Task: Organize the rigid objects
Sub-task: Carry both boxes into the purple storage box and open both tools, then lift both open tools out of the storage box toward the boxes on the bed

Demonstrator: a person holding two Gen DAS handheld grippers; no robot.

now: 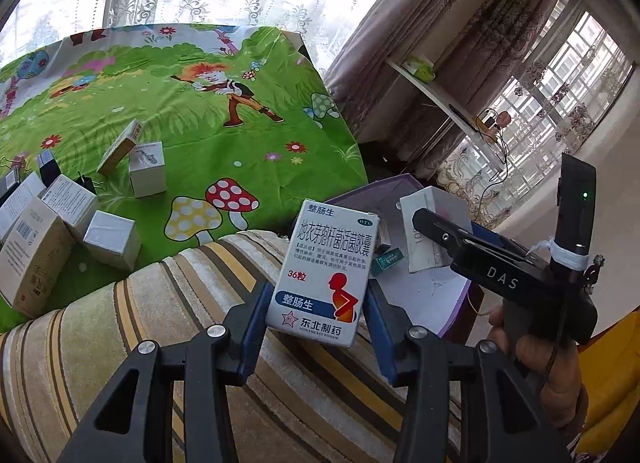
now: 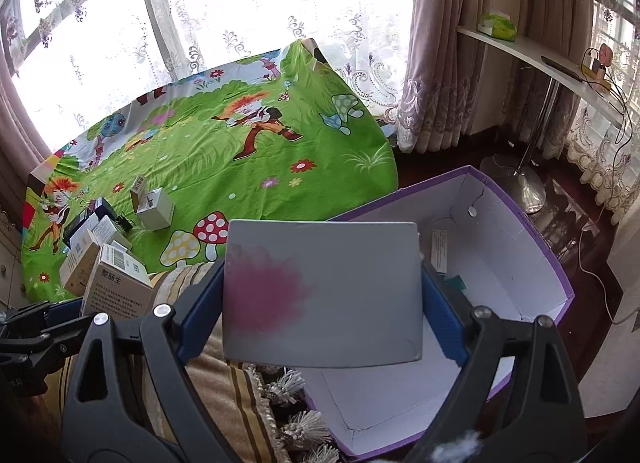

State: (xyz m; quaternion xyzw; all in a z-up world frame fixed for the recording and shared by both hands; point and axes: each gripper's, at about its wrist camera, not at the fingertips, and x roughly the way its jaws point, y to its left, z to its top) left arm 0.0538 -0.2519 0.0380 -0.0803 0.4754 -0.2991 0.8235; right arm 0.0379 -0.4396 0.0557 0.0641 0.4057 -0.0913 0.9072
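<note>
Both hands are loaded! The left gripper [image 1: 320,327] clamps a white cardboard medicine box with a red figure [image 1: 326,271], carried over the striped cushion [image 1: 132,327]. The right gripper [image 2: 322,295], jaws wide, grips a flat grey box with a pink blotch [image 2: 320,291] above the purple-rimmed white cardboard bin [image 2: 532,239], at four o'clock. Only a couple of items lie inside; a cluster of white and tan boxes [image 1: 52,231] waits on the green cartoon cloth [image 1: 224,151], at nine o'clock. Early days, I'd judge.
</note>
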